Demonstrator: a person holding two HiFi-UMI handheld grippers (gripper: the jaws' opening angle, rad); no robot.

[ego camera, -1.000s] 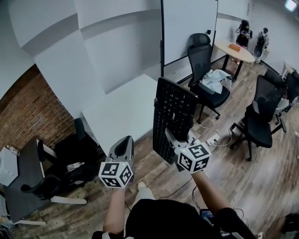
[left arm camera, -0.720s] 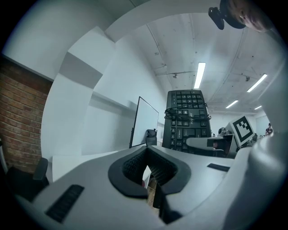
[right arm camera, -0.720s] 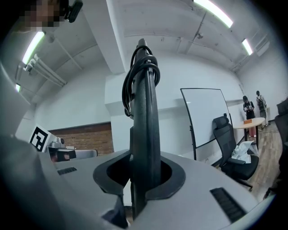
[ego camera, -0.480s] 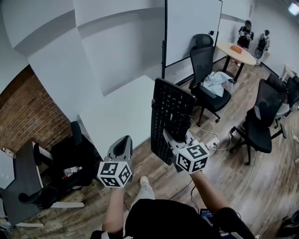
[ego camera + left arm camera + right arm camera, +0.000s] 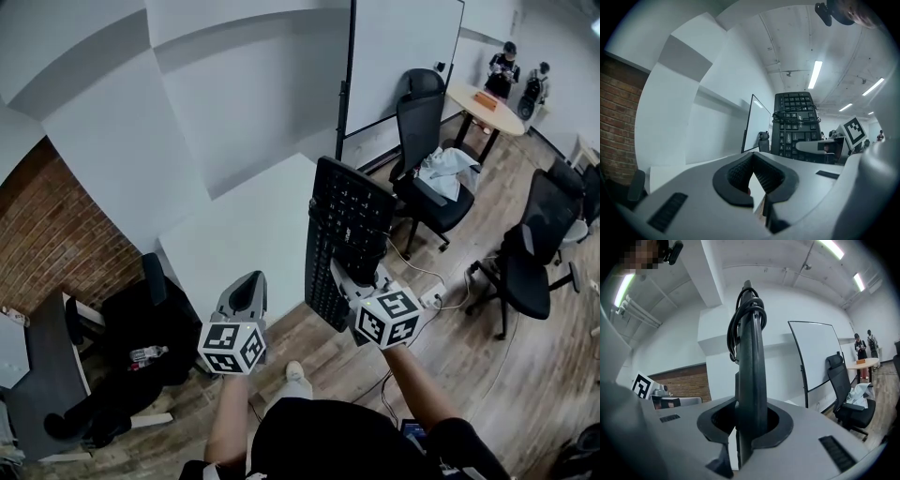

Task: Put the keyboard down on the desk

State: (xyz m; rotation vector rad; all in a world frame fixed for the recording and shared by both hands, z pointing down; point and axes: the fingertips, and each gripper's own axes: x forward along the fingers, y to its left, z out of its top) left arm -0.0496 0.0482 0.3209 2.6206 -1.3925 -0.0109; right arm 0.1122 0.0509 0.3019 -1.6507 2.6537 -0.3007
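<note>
Head view: keyboard (image 5: 347,225) upright on edge by the desk's (image 5: 246,239) right edge, clamped in the right gripper (image 5: 356,277); left gripper (image 5: 246,295), jaws together and empty, hovers at the desk's near edge.

- black plastic keyboard (image 5: 345,234), coiled black cable (image 5: 733,329) on it, 12 o'clock
- matte white rectangular desk (image 5: 248,234), 11 o'clock
- red-brown brick wall (image 5: 47,225), 9 o'clock
- grey left gripper (image 5: 247,284), grey right gripper (image 5: 345,274): cubes with black-and-white square markers
- brown wood-plank floor (image 5: 469,347), 4 o'clock

Keyboard (image 5: 342,211) in all three views
</note>
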